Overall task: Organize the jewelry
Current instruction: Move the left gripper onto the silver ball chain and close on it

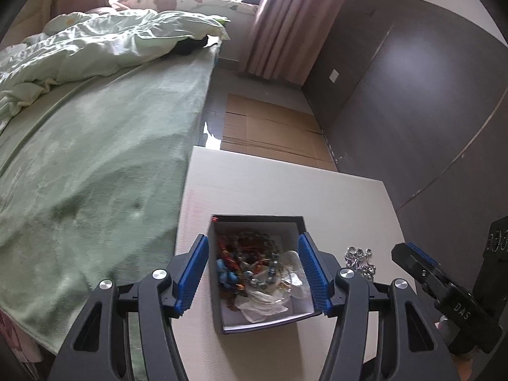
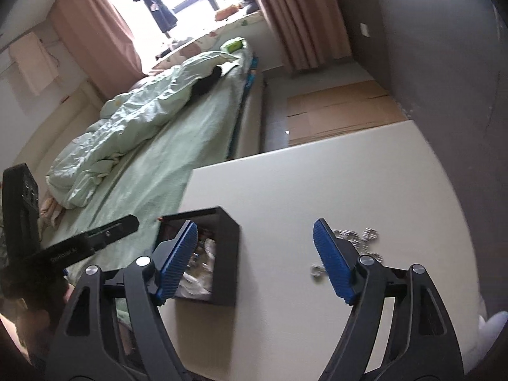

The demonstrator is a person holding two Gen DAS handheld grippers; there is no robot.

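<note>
We see a bed [image 1: 95, 146] with a green sheet running along the left side of the white table [image 1: 285, 184]. On the table, near the edge by the bed, sits a dark box [image 1: 258, 273], open at the top and holding a tangle of beaded jewelry [image 1: 250, 263]. Our left claw [image 1: 254, 276] hangs released above the box, its 2 blue pads straddling the box and touching nothing. Our right claw [image 2: 254, 260] is also spread wide, empty, to the right of the box. A silver chain [image 1: 358, 260] lies on the table just right of the box.
</note>
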